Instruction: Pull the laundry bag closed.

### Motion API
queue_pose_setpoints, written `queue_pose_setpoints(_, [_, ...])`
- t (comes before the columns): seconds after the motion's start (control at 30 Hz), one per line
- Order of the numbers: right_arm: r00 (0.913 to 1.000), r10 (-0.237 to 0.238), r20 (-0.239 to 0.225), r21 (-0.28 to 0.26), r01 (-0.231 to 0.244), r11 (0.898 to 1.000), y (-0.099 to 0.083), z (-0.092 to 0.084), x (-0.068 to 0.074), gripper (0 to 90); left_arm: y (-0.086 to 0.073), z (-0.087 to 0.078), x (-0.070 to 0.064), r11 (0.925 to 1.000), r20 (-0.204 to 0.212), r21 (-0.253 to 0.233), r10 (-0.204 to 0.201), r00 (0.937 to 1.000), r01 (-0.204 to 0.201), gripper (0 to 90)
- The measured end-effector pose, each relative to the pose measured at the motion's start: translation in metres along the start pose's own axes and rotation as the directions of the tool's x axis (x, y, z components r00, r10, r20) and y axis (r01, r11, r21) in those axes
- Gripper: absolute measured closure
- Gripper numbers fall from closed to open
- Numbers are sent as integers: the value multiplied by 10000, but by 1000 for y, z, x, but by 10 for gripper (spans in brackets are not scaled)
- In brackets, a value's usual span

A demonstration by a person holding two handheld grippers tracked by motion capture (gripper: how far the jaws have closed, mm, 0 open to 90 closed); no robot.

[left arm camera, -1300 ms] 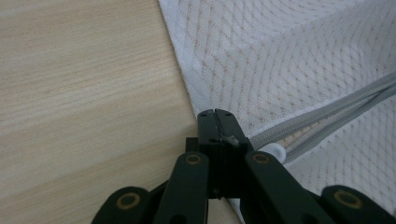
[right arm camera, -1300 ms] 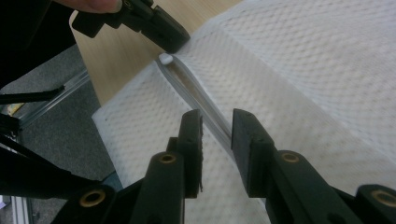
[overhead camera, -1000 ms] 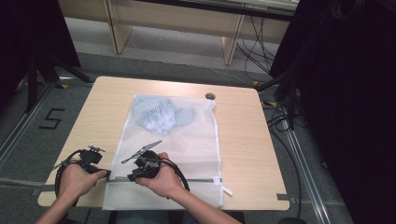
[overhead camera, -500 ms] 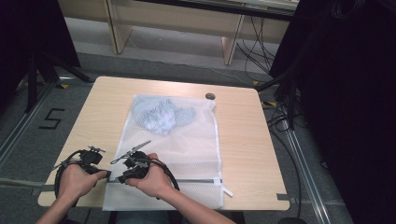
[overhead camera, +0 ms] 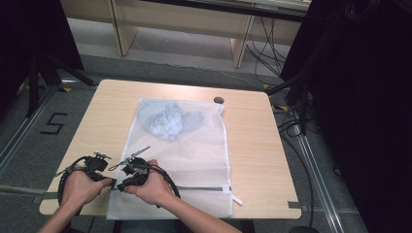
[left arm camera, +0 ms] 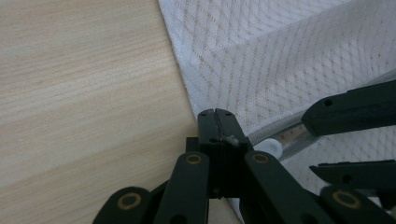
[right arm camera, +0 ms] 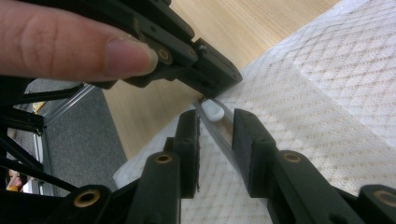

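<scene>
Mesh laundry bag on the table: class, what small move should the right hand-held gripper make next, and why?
Probably close on the white zipper pull. The right hand-held gripper has its jaws open on either side of the zipper track, just short of the pull, while the left hand-held gripper is shut on the mesh laundry bag edge beside it.

Light wood table (overhead camera: 262, 160), square top.
White mesh laundry bag (overhead camera: 194, 155) lies flat on it; small dark disc (overhead camera: 218, 100) near far edge.

Grey floor (overhead camera: 58, 97) marked with a black 5 (overhead camera: 50, 123); pale wooden furniture (overhead camera: 180, 17) behind; black curtains (overhead camera: 359, 97) flanking
</scene>
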State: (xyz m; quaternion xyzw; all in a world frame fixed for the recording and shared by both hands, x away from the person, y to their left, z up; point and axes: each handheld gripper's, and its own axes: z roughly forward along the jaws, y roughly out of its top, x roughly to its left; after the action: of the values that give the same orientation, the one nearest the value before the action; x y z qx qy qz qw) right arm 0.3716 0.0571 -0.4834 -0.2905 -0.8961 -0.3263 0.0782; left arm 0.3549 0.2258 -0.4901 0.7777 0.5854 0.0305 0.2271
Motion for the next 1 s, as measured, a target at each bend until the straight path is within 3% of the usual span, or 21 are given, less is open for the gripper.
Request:
queue_pose_setpoints(0.03, [9990, 390, -234, -65, -392, 9992, 1, 2, 3, 723, 0, 0, 0, 10000, -2, 8, 6, 10000, -6, 898])
queue_pose_setpoints(0.2, [9993, 342, -164, 10, -342, 9994, 5, 4, 1, 725, 1, 1, 0, 10000, 5, 5, -23, 10000, 23, 898])
queue_pose_setpoints(0.23, [9979, 489, -415, 44, -487, 9988, 7, 6, 0, 729, 1, 0, 1, 10000, 67, 55, 38, 10000, -38, 898])
queue_pose_setpoints(0.3, [9996, 233, -160, 141, -230, 9996, 7, 7, -2, 738, 1, 0, 1, 10000, 72, 45, 30, 10000, -30, 898])
queue_pose_setpoints(0.33, [9988, 420, -245, 277, -413, 9988, 7, 8, -2, 742, 1, 0, 1, 10000, 66, 43, 34, 10000, -34, 898])
queue_pose_setpoints(0.77, [9989, 418, -222, 340, -410, 9986, 11, 15, 0, 816, 0, 0, 2, 9999, 60, 71, 81, 9999, -81, 898])
queue_pose_setpoints(1.0, [9978, 593, -301, 278, -584, 9979, 10, 15, -1, 776, 0, 0, 2, 9999, 112, 105, 75, 9999, -76, 898])
